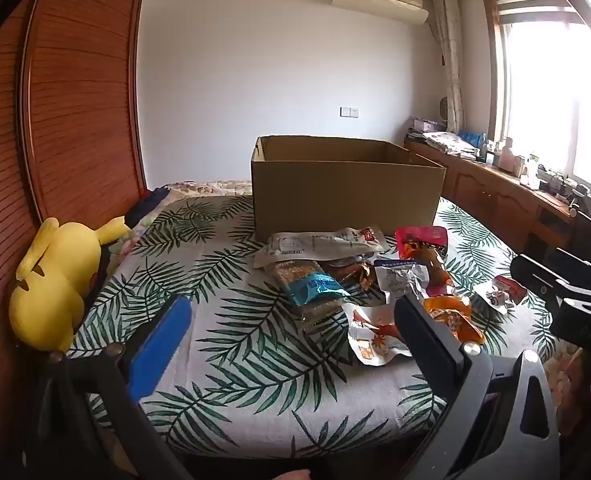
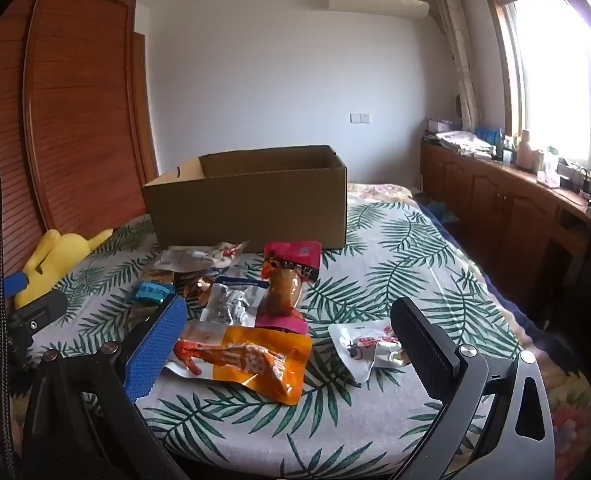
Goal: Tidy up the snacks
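both grippers, left gripper [image 1: 291, 336] and right gripper [image 2: 287, 332], hover spread wide and empty over the snack packets [image 2: 251, 312] at the bed's [image 2: 395, 248] near edge, probably because the cardboard box [image 2: 251, 204] behind waits for them.

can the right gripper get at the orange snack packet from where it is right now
Probably yes. The right gripper is open, with the orange snack packet lying flat on the bedspread just ahead between its fingers, nothing covering it.

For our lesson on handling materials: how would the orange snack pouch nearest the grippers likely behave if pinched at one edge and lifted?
The orange snack pouch looks like thin, glossy film, so it would probably sag and might slip between the pads. It lies wrinkled and fairly flat on the bedspread, suggesting it is light.
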{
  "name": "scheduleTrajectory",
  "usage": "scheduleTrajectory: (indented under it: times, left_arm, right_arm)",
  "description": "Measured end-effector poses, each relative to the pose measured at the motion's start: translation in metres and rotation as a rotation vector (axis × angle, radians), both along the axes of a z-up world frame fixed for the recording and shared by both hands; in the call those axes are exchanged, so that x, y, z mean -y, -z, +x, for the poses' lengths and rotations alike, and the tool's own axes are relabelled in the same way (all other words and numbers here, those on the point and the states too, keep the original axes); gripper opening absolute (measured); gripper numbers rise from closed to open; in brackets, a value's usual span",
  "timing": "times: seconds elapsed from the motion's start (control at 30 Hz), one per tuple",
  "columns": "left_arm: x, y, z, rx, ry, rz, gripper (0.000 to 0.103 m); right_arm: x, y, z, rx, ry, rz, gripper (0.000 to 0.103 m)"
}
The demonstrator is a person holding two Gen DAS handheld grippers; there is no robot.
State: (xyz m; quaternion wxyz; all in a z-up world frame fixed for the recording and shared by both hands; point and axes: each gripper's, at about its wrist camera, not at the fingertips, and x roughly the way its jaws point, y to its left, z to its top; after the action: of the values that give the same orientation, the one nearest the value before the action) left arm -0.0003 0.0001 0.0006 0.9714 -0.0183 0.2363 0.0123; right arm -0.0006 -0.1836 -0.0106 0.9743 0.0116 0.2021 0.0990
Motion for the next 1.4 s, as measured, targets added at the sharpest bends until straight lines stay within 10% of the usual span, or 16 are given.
scheduleTrajectory:
  times: [1.4]
  left_arm:
    - [-0.002, -0.008, -0.003, 0.024, -0.001, 0.012, 0.102]
  right_arm:
    - [0.003, -0.003, 0.0, 0.027, 0.012, 0.0, 0.103]
